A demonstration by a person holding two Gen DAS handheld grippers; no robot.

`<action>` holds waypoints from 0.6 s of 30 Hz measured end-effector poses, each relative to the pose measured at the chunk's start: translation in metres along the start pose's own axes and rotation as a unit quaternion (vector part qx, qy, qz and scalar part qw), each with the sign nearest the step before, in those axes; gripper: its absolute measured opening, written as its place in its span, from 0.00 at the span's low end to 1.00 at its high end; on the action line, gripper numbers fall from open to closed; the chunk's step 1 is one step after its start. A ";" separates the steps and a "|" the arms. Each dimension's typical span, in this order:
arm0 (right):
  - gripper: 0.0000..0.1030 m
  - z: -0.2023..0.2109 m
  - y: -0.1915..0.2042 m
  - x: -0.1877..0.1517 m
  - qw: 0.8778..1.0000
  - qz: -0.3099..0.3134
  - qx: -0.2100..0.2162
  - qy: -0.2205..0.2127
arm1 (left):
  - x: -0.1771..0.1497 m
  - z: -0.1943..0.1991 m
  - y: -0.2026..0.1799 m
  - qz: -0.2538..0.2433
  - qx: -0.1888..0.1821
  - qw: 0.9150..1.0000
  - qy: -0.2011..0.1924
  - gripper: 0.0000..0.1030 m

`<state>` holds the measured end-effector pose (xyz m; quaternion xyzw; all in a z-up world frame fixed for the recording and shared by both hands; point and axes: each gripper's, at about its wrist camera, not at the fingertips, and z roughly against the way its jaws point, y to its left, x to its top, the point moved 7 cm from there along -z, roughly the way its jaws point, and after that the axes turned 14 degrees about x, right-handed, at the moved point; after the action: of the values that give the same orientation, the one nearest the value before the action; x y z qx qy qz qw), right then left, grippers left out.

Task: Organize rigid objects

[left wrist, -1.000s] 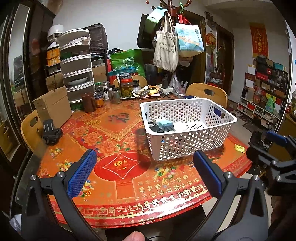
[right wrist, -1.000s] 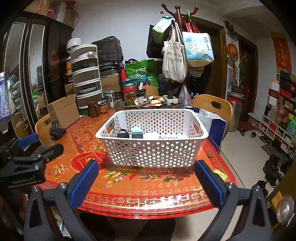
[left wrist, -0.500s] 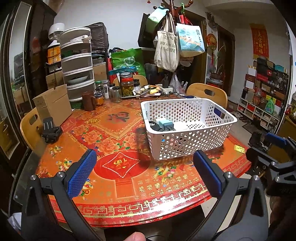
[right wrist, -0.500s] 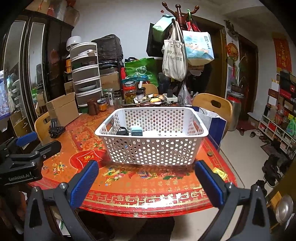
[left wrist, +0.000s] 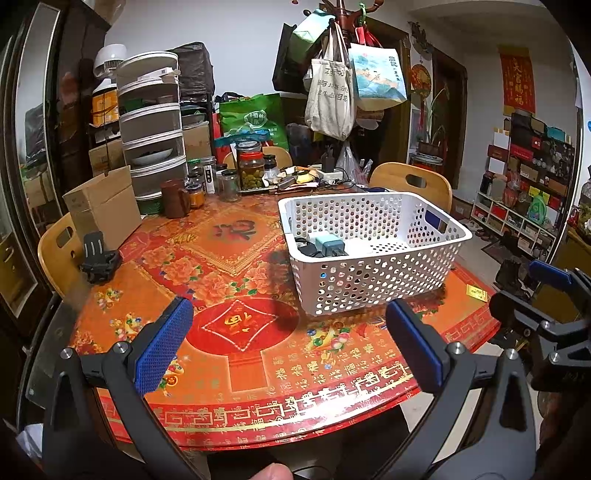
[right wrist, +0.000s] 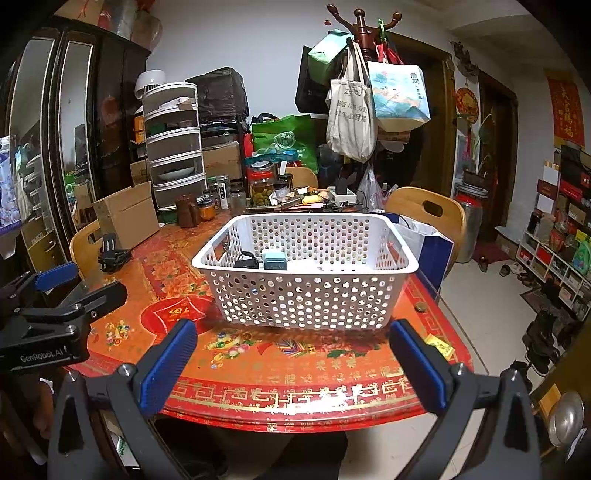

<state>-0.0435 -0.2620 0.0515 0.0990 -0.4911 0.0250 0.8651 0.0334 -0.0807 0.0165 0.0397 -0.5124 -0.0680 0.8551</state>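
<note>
We face a cluttered room with a pale wall (right wrist: 229, 40). A dark glass-fronted cabinet (right wrist: 66, 122) stands along the left side, and a wooden coat rack (right wrist: 364, 22) hung with tote bags (right wrist: 351, 118) rises behind the round bench (right wrist: 306, 373), which wears a red patterned cover. Wooden chairs (right wrist: 428, 214) sit around it. At right we see a dark doorway (right wrist: 495, 158), low white shelves (right wrist: 550, 258) and a light tiled floor (right wrist: 480, 314).

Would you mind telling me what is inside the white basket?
The basket holds a pale blue charger, a black adapter and something flat and white. Its near wall hides the floor beneath them.
</note>
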 end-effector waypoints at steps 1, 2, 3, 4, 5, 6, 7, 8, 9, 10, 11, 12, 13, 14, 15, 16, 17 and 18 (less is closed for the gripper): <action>1.00 0.000 0.000 0.000 1.000 0.000 0.000 0.000 | 0.000 -0.001 -0.001 0.000 0.000 1.000 0.000 1.00; 1.00 0.000 0.000 0.000 1.000 0.000 0.001 0.000 | 0.000 -0.001 -0.002 0.000 0.002 1.000 0.000 1.00; 1.00 0.000 0.000 0.000 1.000 0.001 0.000 0.001 | 0.000 -0.002 -0.003 0.000 0.002 1.000 0.001 1.00; 1.00 0.000 0.000 0.000 1.000 0.001 0.000 0.001 | 0.000 -0.001 -0.003 0.000 0.001 1.000 0.001 1.00; 1.00 0.000 0.000 0.000 1.000 0.000 0.001 0.000 | 0.000 -0.002 -0.003 0.000 0.001 1.000 0.001 1.00; 1.00 0.000 0.000 0.000 1.000 0.000 0.001 0.000 | 0.000 -0.002 -0.003 0.001 0.002 1.000 0.001 1.00; 1.00 0.000 0.001 0.001 1.000 0.001 0.001 -0.001 | -0.001 -0.002 -0.003 0.001 0.002 1.000 0.001 1.00; 1.00 0.000 0.001 0.001 1.000 0.001 0.001 -0.001 | -0.001 -0.002 -0.003 0.001 0.000 1.000 0.001 1.00; 1.00 0.001 0.001 0.001 1.000 0.002 0.001 -0.001 | -0.001 -0.002 -0.004 0.002 -0.001 1.000 0.001 1.00; 1.00 0.001 0.001 0.002 1.000 0.002 0.001 -0.002 | -0.002 -0.003 -0.006 0.002 -0.002 1.000 0.002 1.00; 1.00 0.001 0.001 0.001 1.000 0.002 0.001 -0.002 | -0.003 -0.003 -0.007 0.002 -0.002 1.000 0.001 1.00; 1.00 0.001 0.001 0.001 1.000 0.003 0.001 -0.002 | -0.002 -0.004 -0.007 0.003 0.000 1.000 0.002 1.00; 1.00 0.001 0.001 0.001 1.000 0.004 0.001 -0.002 | -0.003 -0.004 -0.008 0.003 0.001 1.000 0.002 1.00; 1.00 0.001 0.001 0.001 1.000 0.003 0.001 -0.002 | -0.003 -0.004 -0.008 0.003 0.000 1.000 0.002 1.00; 1.00 0.001 0.002 0.001 1.000 0.003 0.001 -0.002 | -0.003 -0.004 -0.008 0.003 0.000 1.000 0.002 1.00; 1.00 0.001 0.002 0.001 1.000 0.003 0.001 -0.001 | -0.004 -0.004 -0.009 0.004 0.001 1.000 0.003 1.00; 1.00 0.001 0.002 0.001 1.000 0.003 0.001 -0.002 | -0.004 -0.004 -0.009 0.004 0.000 1.000 0.003 1.00; 1.00 0.001 0.002 0.001 1.000 0.003 0.001 -0.002 | -0.004 -0.004 -0.008 0.004 0.000 1.000 0.003 1.00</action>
<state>-0.0441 -0.2606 0.0529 0.0985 -0.4930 0.0278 0.8640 0.0349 -0.0883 0.0100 0.0384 -0.5103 -0.0647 0.8567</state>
